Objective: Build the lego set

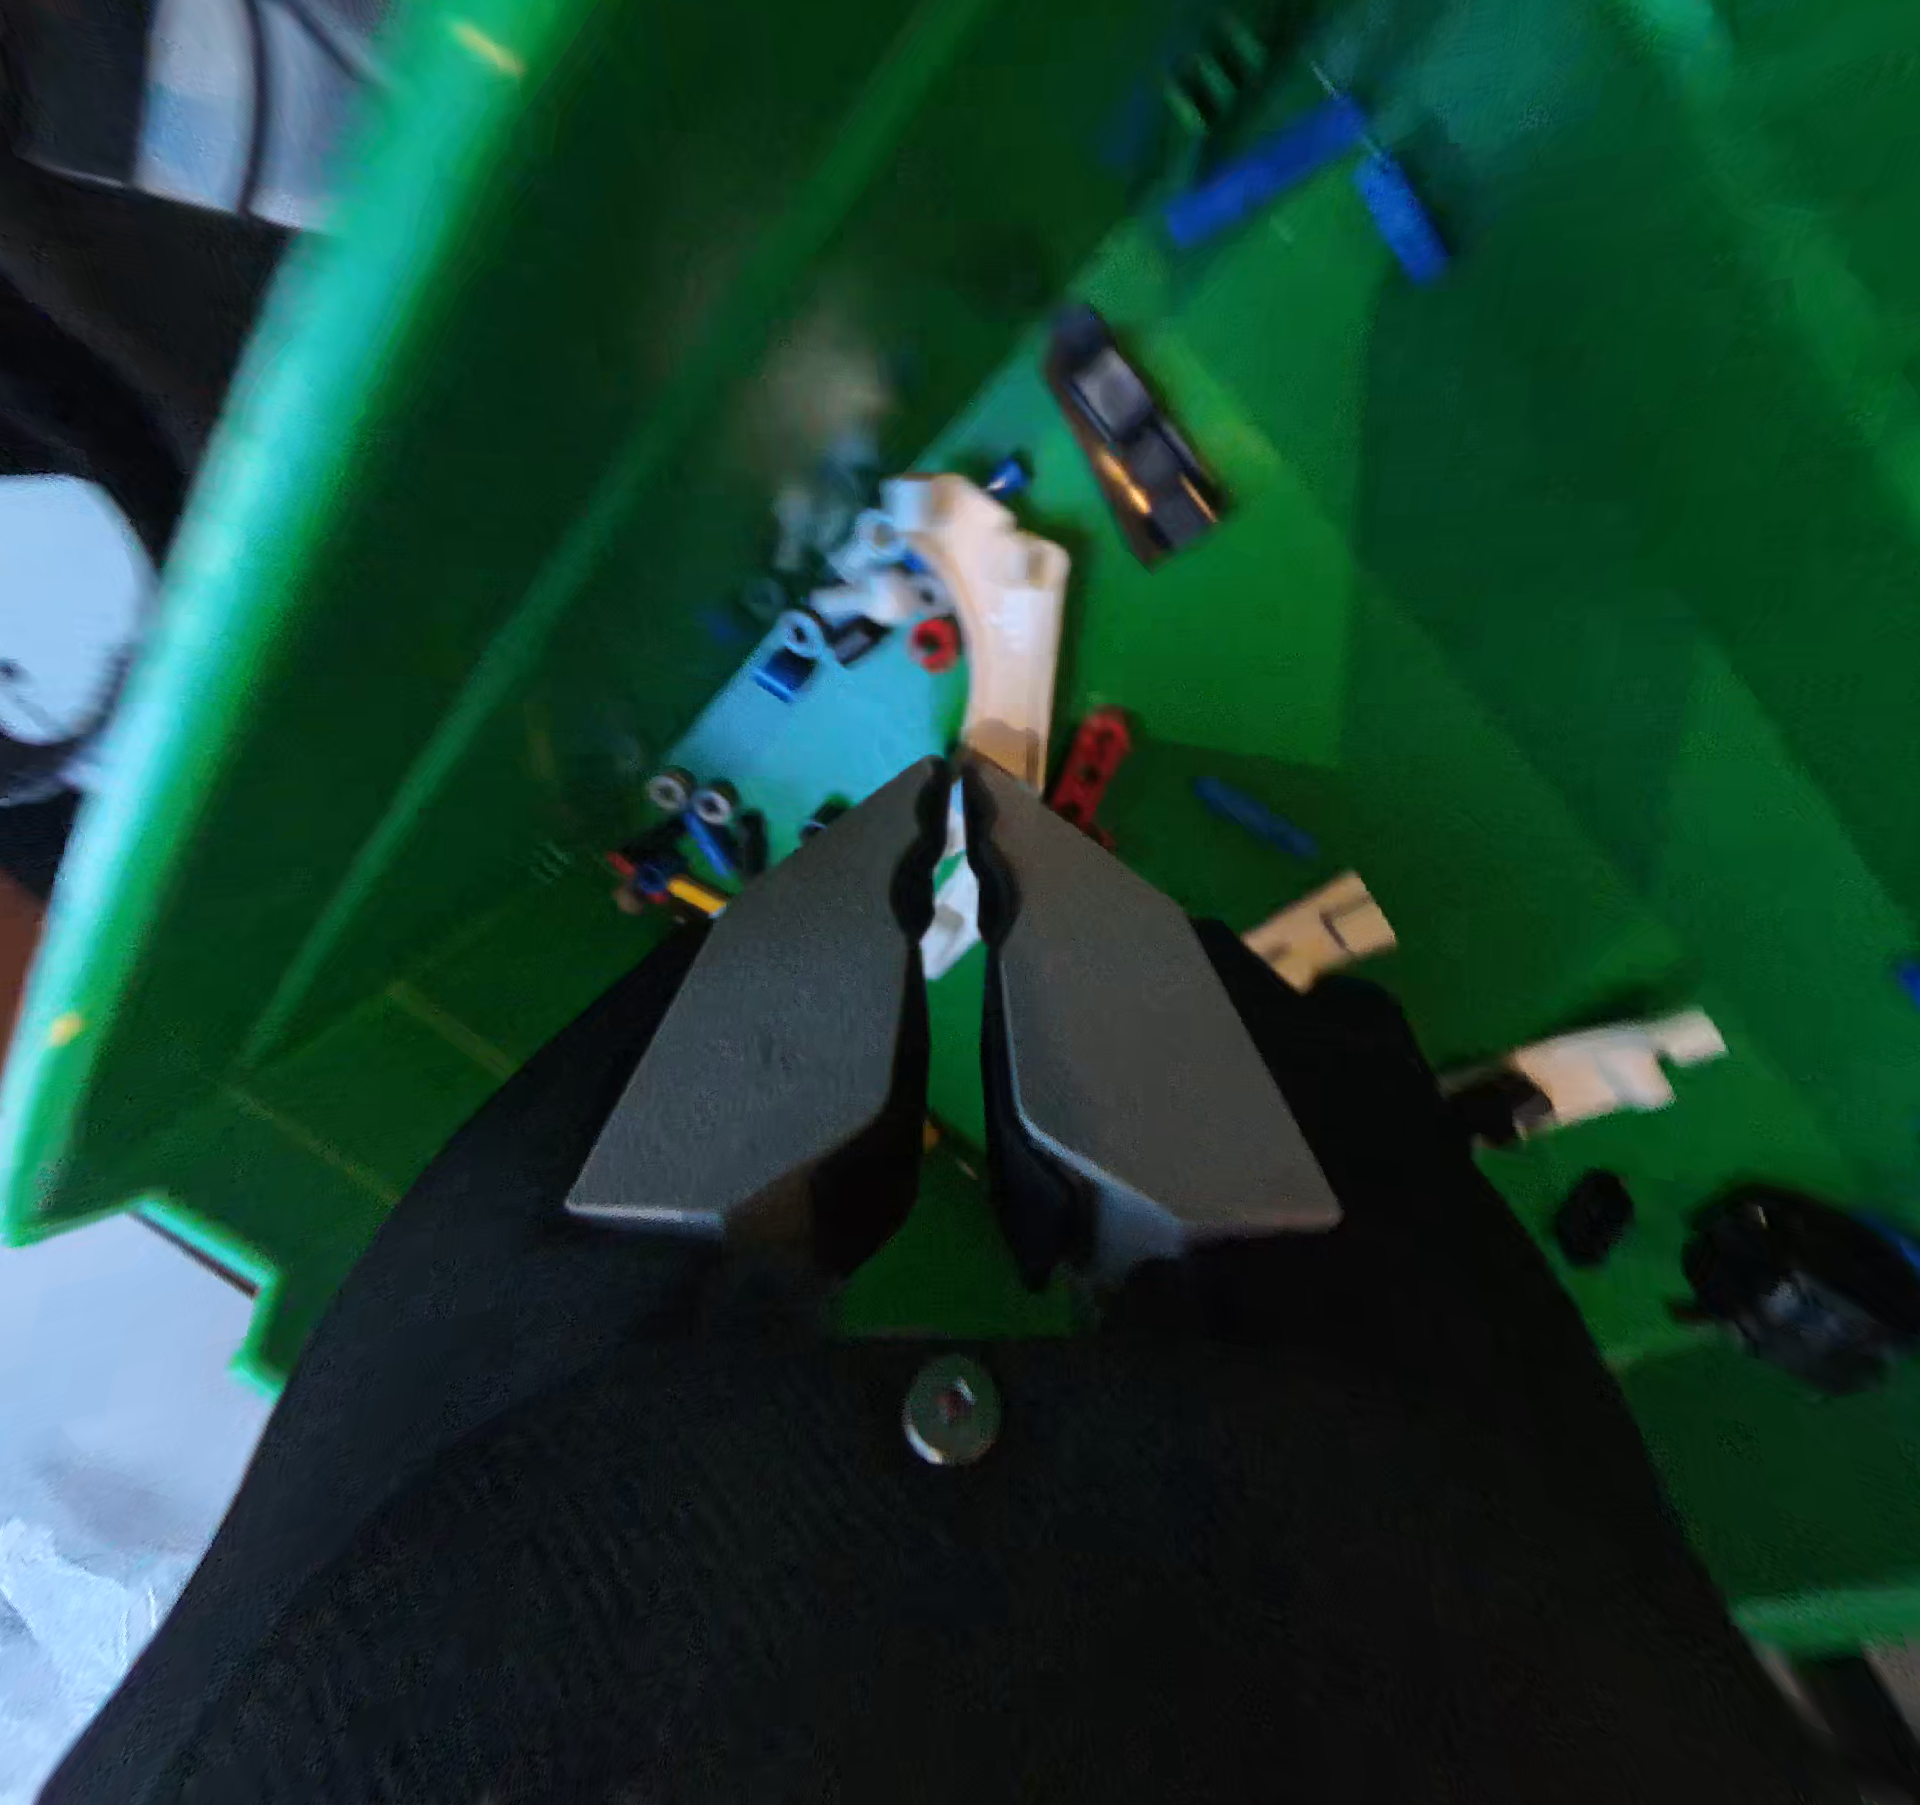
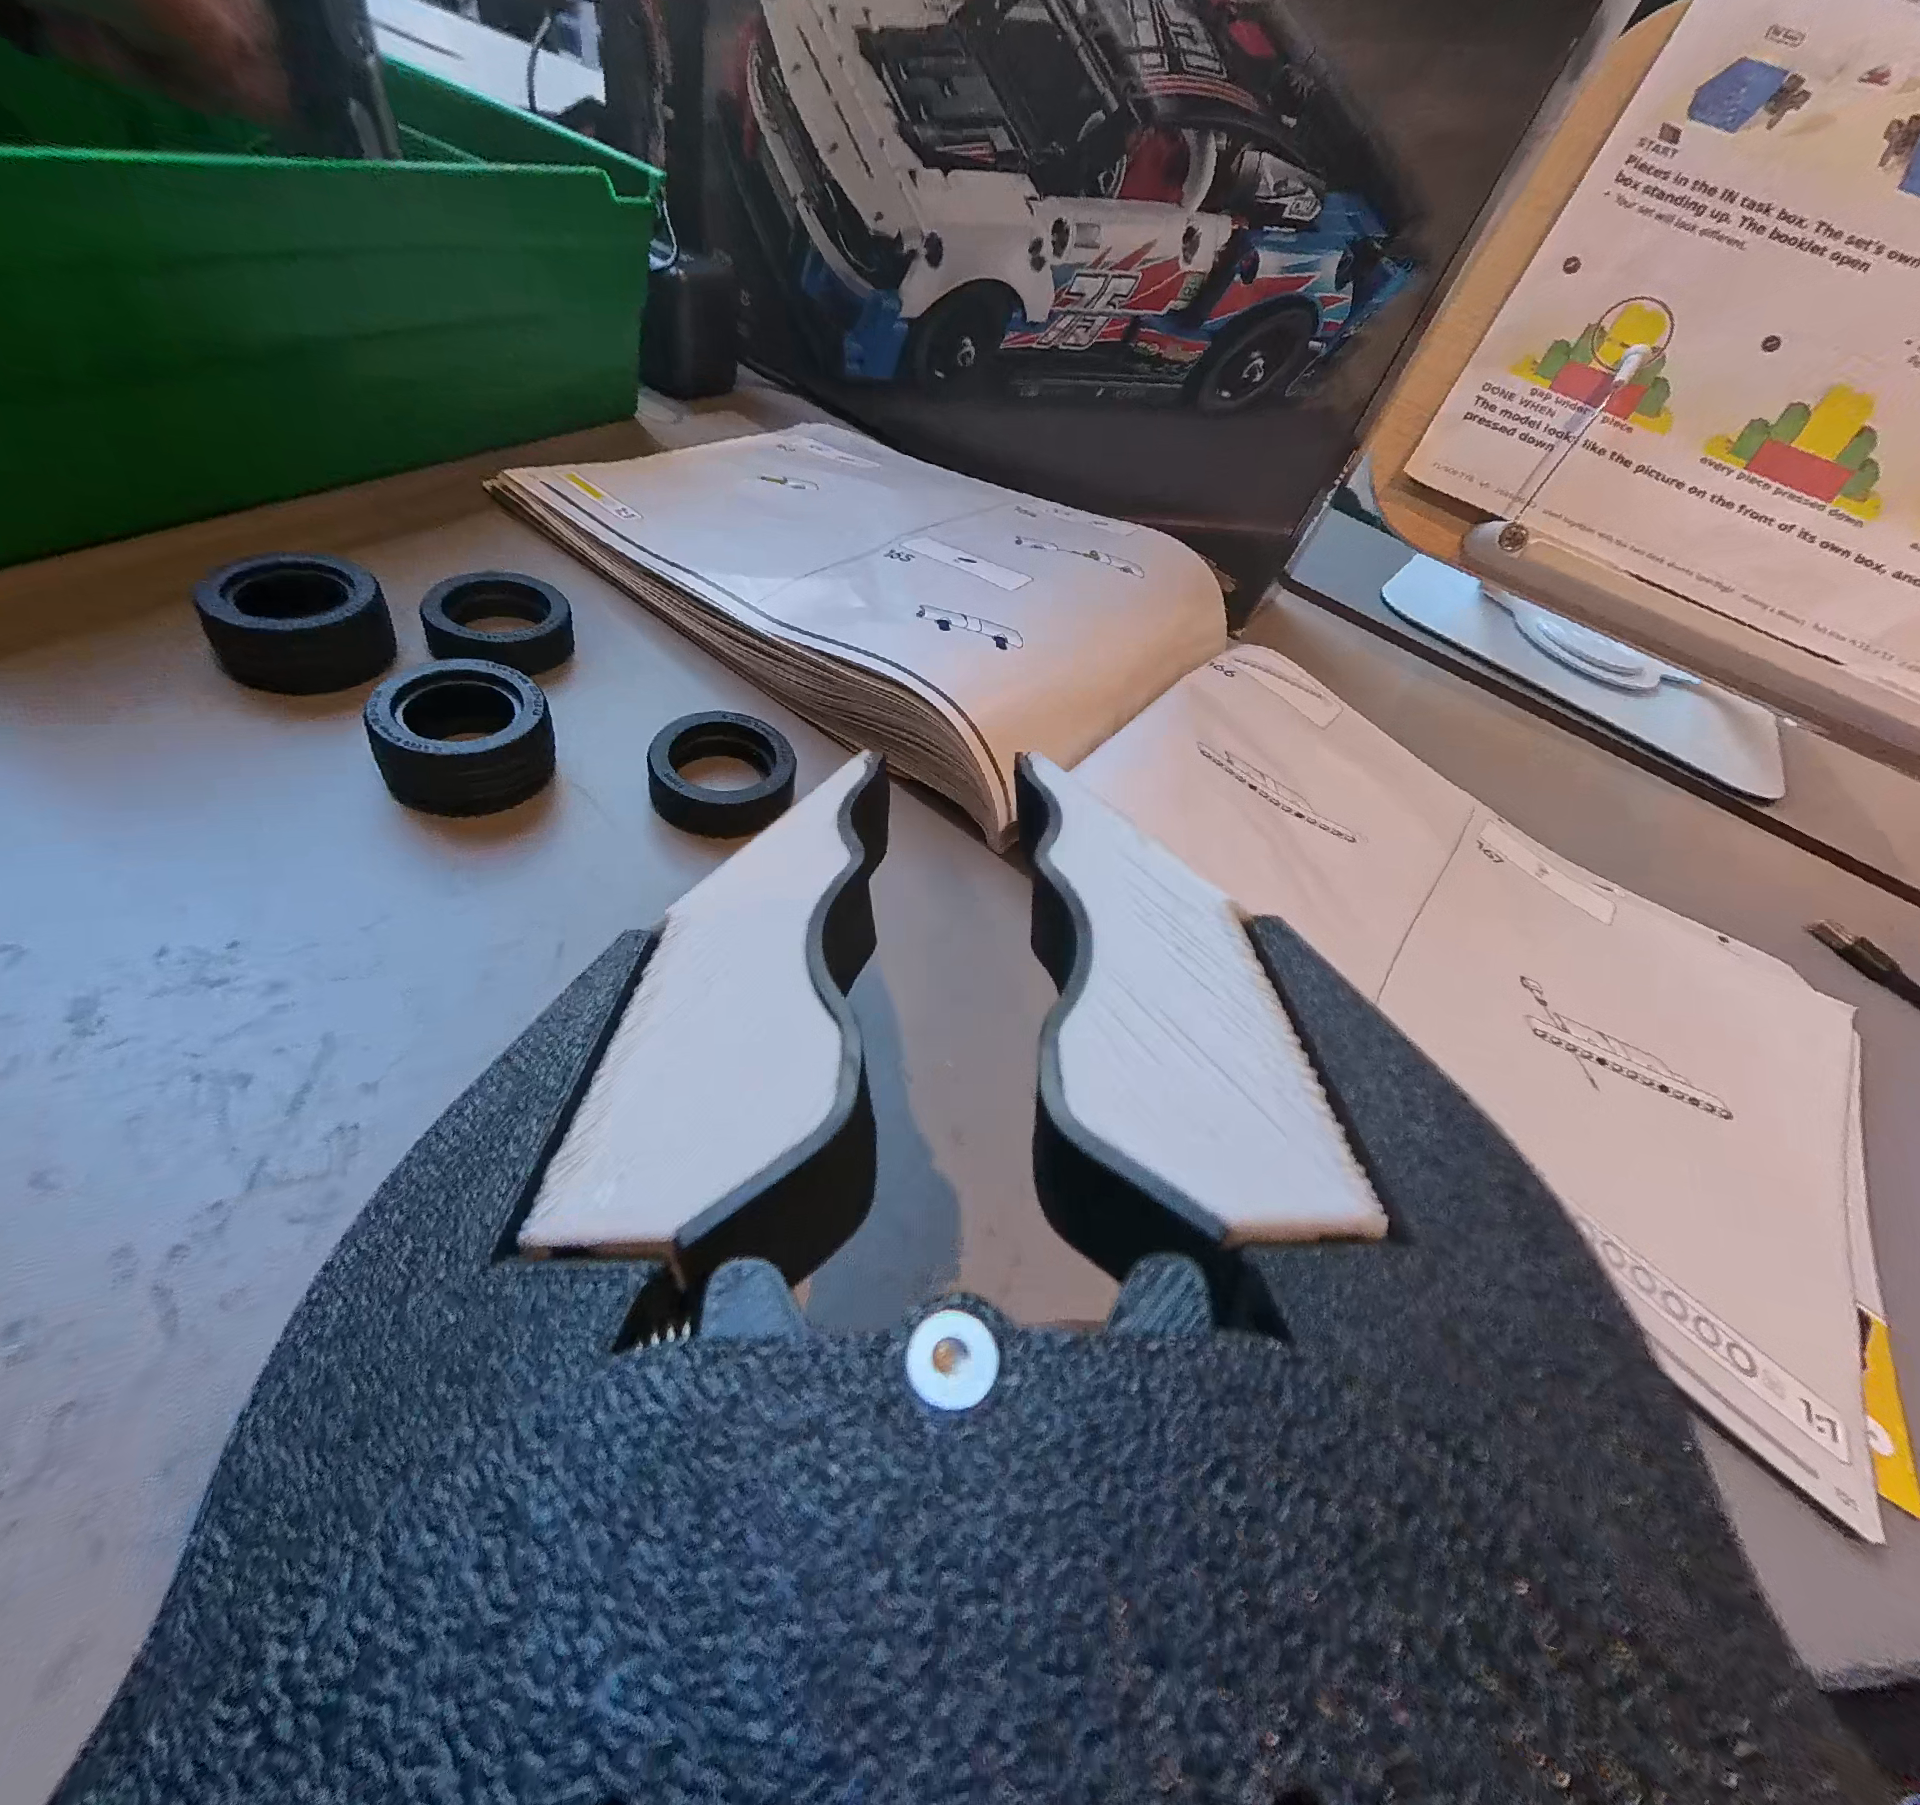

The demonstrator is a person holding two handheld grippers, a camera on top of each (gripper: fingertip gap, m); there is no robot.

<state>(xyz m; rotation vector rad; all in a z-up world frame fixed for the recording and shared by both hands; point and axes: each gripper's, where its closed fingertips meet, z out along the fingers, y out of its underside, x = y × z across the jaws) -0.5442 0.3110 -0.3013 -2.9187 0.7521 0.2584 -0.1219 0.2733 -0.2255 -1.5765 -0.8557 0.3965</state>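
My left gripper [image 1: 954,779] hangs inside the green bin [image 1: 436,529], jaws nearly pinched together with something white between them; whether they grip it I cannot tell. I'd guess I am picking a part, so go slowly and lift straight; the view is blurred. Loose lego pieces [image 1: 883,602] lie just beyond the tips. My right gripper [image 2: 951,784] rests released, holding nothing, over the grey table [image 2: 208,1028]; four black tyres [image 2: 457,732] lie far left, the open instruction booklet [image 2: 914,592] ahead, the set's box [image 2: 1091,176] behind.
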